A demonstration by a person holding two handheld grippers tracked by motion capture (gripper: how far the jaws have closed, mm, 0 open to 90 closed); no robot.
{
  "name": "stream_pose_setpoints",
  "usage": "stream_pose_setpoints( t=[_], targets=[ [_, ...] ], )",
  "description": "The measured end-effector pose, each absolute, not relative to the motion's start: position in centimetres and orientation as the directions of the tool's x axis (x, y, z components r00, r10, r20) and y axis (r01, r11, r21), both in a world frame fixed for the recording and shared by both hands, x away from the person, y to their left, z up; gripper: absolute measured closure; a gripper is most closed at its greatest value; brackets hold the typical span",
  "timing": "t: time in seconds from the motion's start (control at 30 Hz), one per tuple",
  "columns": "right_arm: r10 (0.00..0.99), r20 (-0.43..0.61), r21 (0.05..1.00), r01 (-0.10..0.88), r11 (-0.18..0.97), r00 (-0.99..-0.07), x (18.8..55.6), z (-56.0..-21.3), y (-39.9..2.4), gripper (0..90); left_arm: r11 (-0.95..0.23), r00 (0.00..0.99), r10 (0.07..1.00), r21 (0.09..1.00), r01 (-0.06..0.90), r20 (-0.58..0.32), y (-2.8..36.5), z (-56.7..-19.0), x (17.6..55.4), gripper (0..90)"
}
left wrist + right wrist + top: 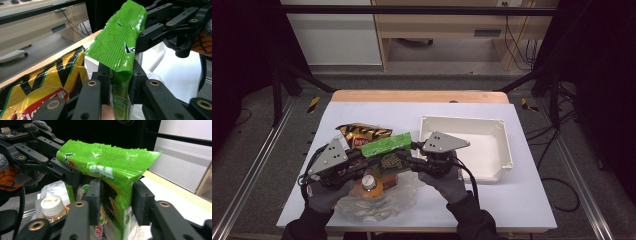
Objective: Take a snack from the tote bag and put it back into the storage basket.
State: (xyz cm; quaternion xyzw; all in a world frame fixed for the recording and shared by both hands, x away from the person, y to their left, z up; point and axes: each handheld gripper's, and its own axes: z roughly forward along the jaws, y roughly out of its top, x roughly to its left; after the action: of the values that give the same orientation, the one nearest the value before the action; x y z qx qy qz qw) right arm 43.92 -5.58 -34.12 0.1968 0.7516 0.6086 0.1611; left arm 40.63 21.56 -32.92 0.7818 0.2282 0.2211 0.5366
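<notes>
Just left of the white tray (500,131), you hold the green snack bag (386,144) aloft between both grippers. Left gripper (119,81) pinches one end; right gripper (113,202) brackets the other, apparently gripping, keeping it taut.
</notes>
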Motion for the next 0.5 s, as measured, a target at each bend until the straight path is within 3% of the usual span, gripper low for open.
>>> stream_pose_setpoints(
  t=[0.17, 0.3, 0.5],
  targets=[
    [0.474, -0.018, 0.979, 0.08, 0.187, -0.881, 43.6, -33.9, -6.0, 75.9, -0.29, 0.786, 0.613, 0.948, 0.134, 0.077, 21.5, -33.1, 40.9, 69.4],
    [0.458, -0.022, 0.979, 0.072, 0.188, -0.889, 43.5, -33.8, -6.3, 77.8, -0.282, 0.782, 0.619, 0.951, 0.125, 0.08, 21.4, -33.0, 40.8, 64.8],
    [0.47, -0.021, 0.982, 0.071, 0.177, -0.883, 43.3, -33.6, -6.7, 78.1, -0.259, 0.73, 0.677, 0.958, 0.12, 0.091, 22.1, -32.9, 40.0, 45.3]
  ],
)
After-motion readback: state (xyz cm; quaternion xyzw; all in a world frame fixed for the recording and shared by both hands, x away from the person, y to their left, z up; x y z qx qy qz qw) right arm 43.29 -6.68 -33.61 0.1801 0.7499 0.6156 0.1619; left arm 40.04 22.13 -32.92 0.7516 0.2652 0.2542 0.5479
